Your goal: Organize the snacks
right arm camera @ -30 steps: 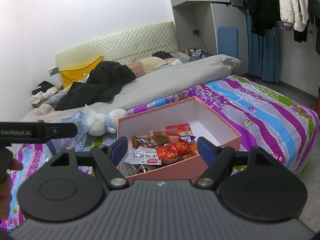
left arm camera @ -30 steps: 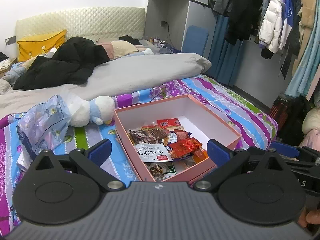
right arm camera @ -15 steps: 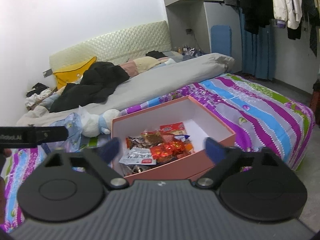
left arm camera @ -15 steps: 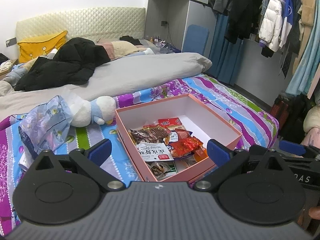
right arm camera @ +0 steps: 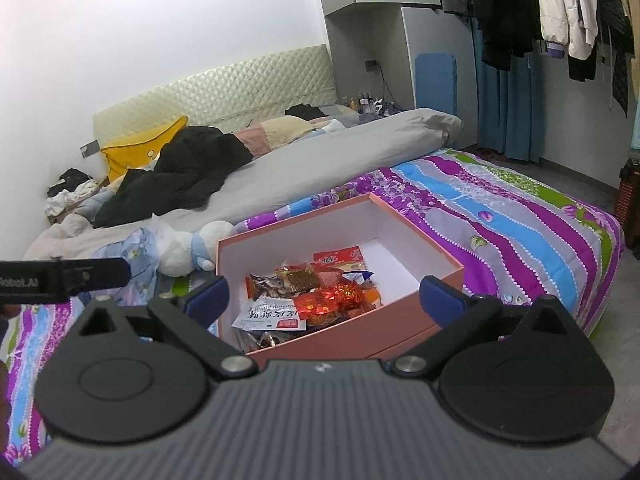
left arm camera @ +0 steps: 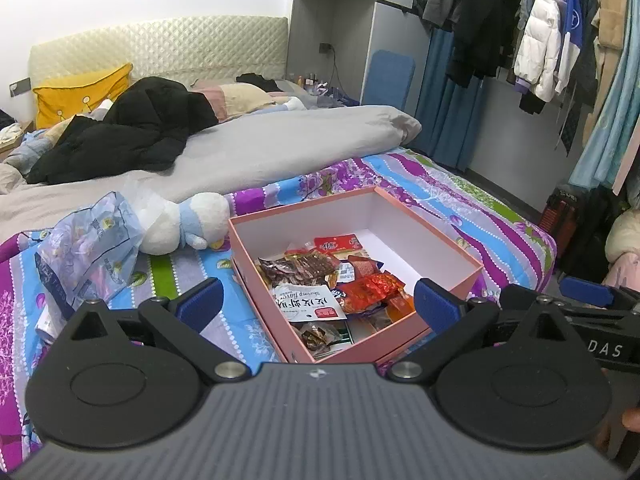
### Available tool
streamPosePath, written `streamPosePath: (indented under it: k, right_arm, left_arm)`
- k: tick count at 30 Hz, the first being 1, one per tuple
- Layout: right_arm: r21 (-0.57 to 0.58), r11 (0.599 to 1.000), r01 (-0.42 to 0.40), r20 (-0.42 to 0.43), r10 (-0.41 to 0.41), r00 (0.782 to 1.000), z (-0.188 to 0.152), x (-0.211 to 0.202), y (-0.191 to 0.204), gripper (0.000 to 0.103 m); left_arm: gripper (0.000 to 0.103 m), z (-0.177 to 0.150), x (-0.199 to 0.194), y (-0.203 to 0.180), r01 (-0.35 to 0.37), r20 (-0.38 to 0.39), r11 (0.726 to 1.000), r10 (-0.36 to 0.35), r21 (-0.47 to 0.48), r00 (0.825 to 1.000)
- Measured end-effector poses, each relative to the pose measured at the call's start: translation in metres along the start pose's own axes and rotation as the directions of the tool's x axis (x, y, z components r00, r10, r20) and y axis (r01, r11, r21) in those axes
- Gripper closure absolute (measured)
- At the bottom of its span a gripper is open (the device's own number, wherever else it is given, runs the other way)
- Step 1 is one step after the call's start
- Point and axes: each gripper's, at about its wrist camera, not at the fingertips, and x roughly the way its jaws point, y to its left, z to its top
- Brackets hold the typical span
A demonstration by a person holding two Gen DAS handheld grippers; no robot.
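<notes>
With both claws spread and empty, lower right claw [right arm camera: 322, 294] squarely onto the red packet [right arm camera: 332, 300] inside pink box [right arm camera: 360, 340].

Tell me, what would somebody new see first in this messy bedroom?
Probably the pink box open on the bright striped bedspread, with shiny snack packets piled in its near corner. Left of the box lies a white plush toy beside a crinkly blue plastic bag. Farther back, a black jacket and a yellow pillow lie near the headboard.
</notes>
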Motion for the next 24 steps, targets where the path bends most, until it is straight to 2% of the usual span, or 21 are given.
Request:
streamPosePath:
  k: [13,24]
  right_arm:
    - [-0.01,1.0,0.014,-0.002,-0.014,1.0,-0.004,0.0,0.003,0.0]
    - [-0.013,1.0,-0.012,-0.039,0.011,0.999,-0.014,0.005,0.008,0.0]
  left_arm:
    - [0.0,-0.013,0.0,0.007,-0.002,0.0,1.0,0.002,-0.027,1.0]
    - [0.0,-0.023,-0.01,0.009,-0.017,0.019,0.999,0.018,-0.04,1.0]
